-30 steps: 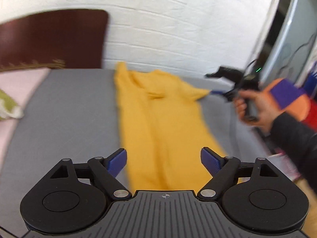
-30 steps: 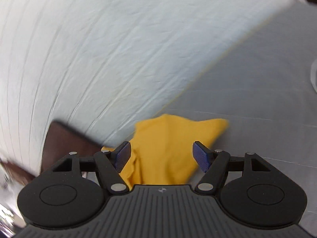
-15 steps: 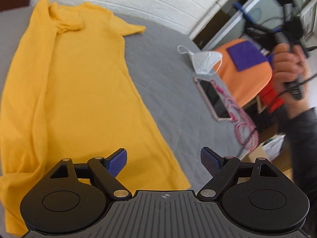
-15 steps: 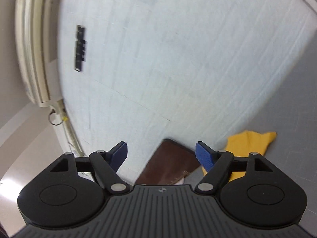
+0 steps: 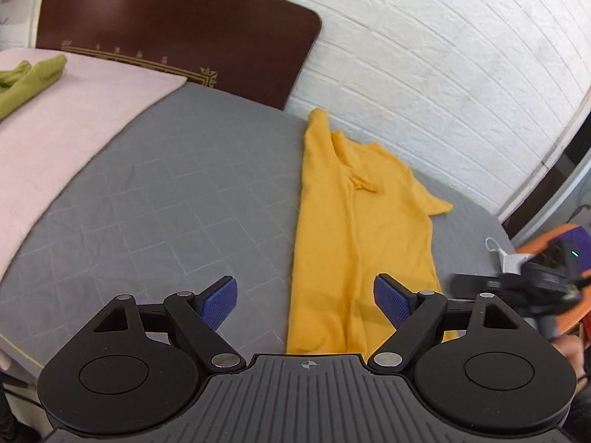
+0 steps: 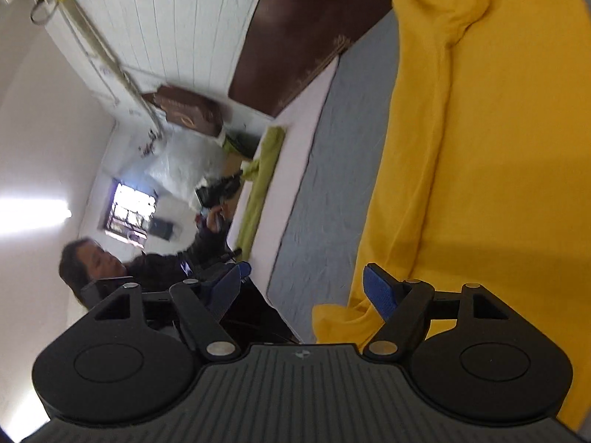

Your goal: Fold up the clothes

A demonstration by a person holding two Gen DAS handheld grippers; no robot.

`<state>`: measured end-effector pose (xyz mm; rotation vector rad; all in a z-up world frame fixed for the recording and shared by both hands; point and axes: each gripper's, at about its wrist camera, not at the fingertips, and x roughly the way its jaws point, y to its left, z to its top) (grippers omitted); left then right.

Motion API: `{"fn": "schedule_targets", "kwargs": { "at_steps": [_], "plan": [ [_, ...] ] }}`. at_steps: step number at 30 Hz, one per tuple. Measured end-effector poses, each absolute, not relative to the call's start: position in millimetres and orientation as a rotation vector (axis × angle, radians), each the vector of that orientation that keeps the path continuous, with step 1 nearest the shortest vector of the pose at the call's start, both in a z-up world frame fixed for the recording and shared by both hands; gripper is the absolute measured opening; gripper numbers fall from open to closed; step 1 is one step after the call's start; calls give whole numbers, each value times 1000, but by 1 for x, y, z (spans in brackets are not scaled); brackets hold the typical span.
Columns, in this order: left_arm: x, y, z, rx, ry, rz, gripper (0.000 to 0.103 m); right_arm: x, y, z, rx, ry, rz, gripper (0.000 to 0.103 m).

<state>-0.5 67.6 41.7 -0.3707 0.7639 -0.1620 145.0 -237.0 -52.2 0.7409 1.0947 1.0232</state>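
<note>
The left gripper (image 5: 306, 299) was spread wide, its two blue pads far apart and gripping nothing. It hovered above the near edge of a grey quilted bed (image 5: 177, 199). A yellow T-shirt (image 5: 354, 229) lay flat on the grey cover, folded lengthwise into a long narrow strip that ran from just under the gripper toward the far white brick wall (image 5: 443, 55). One short sleeve stuck out on the right side near the far end. The near hem of the shirt showed between the open fingers, below them and not touching.

The right gripper (image 6: 301, 288) was also spread wide and held nothing. Its camera view was tilted. The yellow T-shirt (image 6: 480, 147) filled the right of that view, and the right blue pad sat over the shirt's bunched near corner; whether it touched the cloth could not be told.

A pink sheet (image 5: 66, 118) with a green garment (image 5: 26, 81) lay on the far left, before a dark brown headboard (image 5: 177, 29).
</note>
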Motion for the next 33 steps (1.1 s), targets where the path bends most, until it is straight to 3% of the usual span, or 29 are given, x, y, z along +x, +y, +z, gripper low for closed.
{"fn": "schedule_targets", "kwargs": {
  "at_steps": [7, 13, 19, 23, 27, 33],
  "plan": [
    [-5, 86, 31, -421, 750, -140, 90, 130, -163, -77, 585, 1424, 1003, 84],
    [20, 66, 2, -535, 800, -330, 90, 25, -233, -74, 551, 1521, 901, 89],
    [28, 10, -55, -510, 987, -460, 90, 25, -302, -15, 724, 1196, 784, 89],
    [-29, 0, -62, -340, 897, -495, 90, 60, -308, 9, 757, 1044, 755, 89],
    [-62, -8, -58, -185, 895, -477, 90, 109, -268, -5, 788, 1051, 825, 89],
    [-67, 1, -61, -248, 926, -466, 90, 175, -168, -75, 727, 1298, 979, 88]
  ]
}}
